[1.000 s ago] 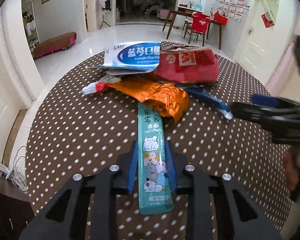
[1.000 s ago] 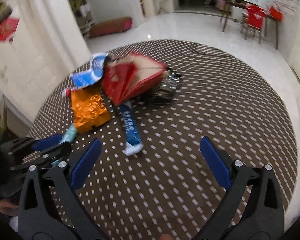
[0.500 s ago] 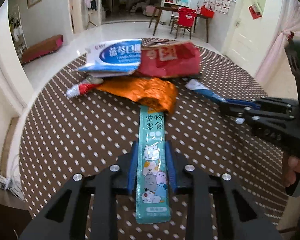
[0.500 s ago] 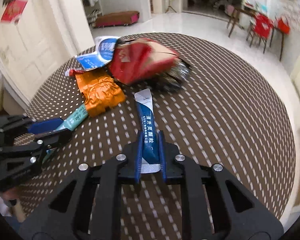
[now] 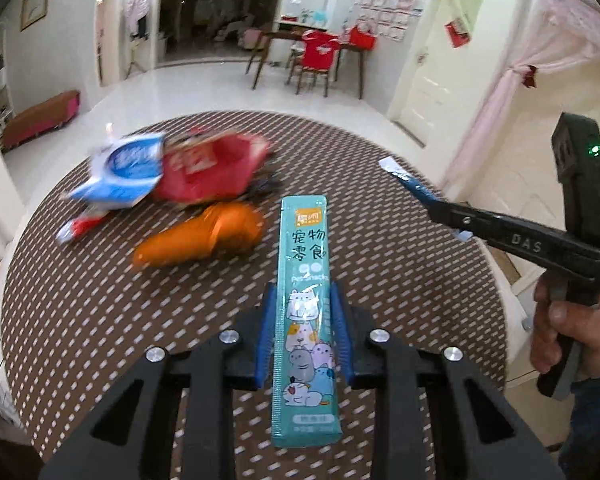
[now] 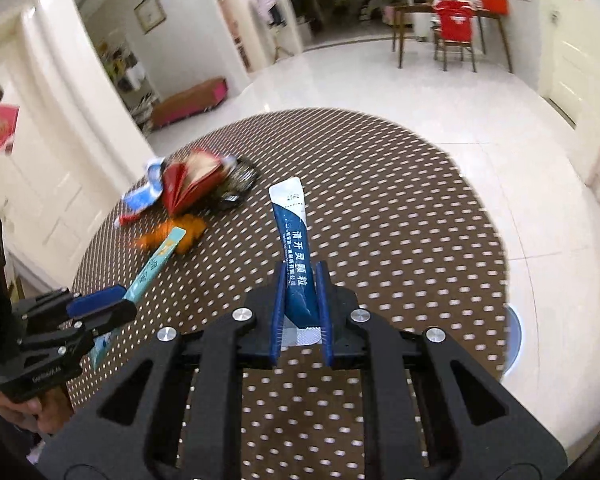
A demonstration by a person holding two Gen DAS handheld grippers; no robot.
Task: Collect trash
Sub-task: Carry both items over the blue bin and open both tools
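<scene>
Trash is lying in a loose heap on the round table with the brown, white-dotted cloth (image 5: 80,320), toward its far left part: a glossy blue-and-white foil packet (image 5: 122,172) is leaning against a crumpled red foil bag (image 5: 212,168), and a crinkled orange foil wrapper (image 5: 204,236) is sitting just in front of the red bag; all three are blurring in both views. To the right of that heap, the left gripper (image 5: 304,332) is pinching a long, flat teal plastic snack sachet printed with cartoon cats (image 5: 305,308) between its ribbed blue pads, closed tightly on the sachet's lower half, the strip sticking out stiffly forward above the cloth. Further right of the heap, the right gripper (image 6: 302,312) is clamping a narrow dark-blue sachet with a white crimped end (image 6: 296,248), its pads closed on the lower part while the upper end is bending slightly leftward in the air. In the left wrist view, the person's right hand (image 5: 568,332) is wrapping around that gripper's black handle.
</scene>
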